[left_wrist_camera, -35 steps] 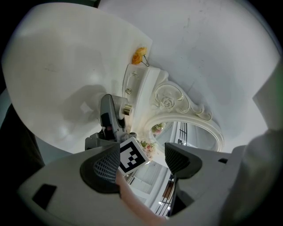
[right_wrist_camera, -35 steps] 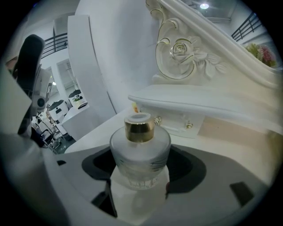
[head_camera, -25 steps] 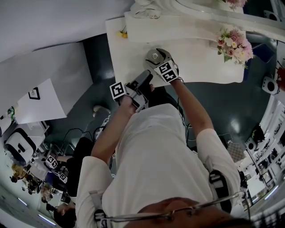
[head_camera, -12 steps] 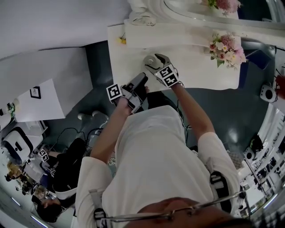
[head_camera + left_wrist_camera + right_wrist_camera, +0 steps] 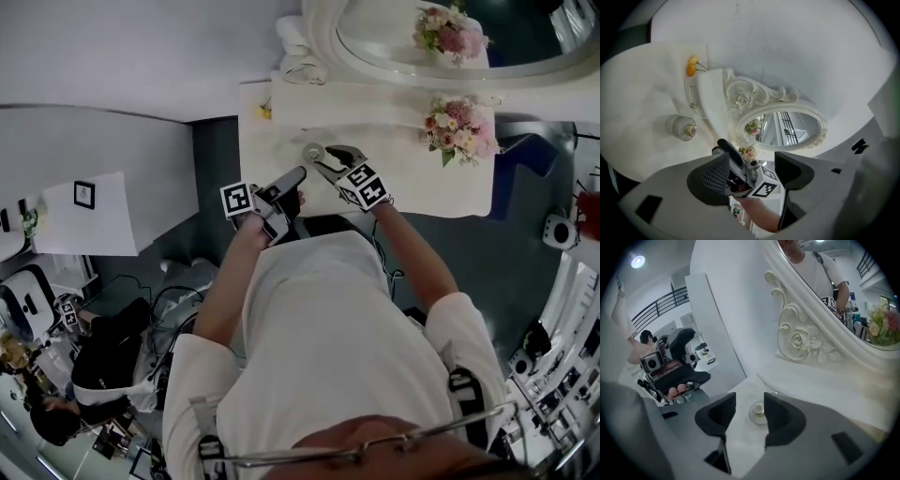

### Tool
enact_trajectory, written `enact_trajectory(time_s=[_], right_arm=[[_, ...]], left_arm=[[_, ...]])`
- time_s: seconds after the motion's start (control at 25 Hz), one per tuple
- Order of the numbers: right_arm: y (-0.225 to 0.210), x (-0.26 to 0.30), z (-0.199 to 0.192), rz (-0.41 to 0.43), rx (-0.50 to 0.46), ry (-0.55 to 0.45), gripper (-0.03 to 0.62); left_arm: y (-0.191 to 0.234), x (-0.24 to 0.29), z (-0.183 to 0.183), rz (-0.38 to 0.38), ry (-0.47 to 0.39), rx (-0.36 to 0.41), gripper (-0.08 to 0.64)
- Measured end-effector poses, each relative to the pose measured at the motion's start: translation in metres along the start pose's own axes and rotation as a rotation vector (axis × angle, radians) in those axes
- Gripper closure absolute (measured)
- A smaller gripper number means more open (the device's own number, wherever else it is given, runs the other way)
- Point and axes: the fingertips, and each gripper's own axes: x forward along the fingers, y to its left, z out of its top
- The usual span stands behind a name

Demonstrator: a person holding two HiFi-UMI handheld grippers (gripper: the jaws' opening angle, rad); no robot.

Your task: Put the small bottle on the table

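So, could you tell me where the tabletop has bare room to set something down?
Bare: the tabletop between the small bottle and the bouquet, toward the front. Crowded: the left end, with the bottle, the left gripper and the right gripper, whose jaws are closing without touching it.

The white table (image 5: 422, 190) carries a small bottle (image 5: 312, 153), a bouquet (image 5: 457, 131), an ornate mirror (image 5: 375, 58) and perhaps a yellow flower (image 5: 265, 112).

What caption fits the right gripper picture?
Right gripper, jaws closing, the small bottle standing untouched in the gap between them on the white table.
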Motion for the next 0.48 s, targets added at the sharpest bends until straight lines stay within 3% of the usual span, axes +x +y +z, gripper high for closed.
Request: enact_trajectory(time_s=[0.2, 0.32, 0.48], right_arm=[[0.023, -0.031, 0.017, -0.036, -0.006, -0.017, 0.444], [0.037, -0.052, 0.028, -0.081, -0.003, -0.038, 0.468], [0.057, -0.075, 0.042, -0.14, 0.024, -0.076, 0.483]], left_arm=[[-0.025, -0.011, -0.006, 0.009, 0.06, 0.142, 0.281], [-0.032, -0.026, -0.011, 0.068, 0.116, 0.295, 0.303], [-0.056, -0.044, -0.014, 0.083, 0.148, 0.448, 0.355]])
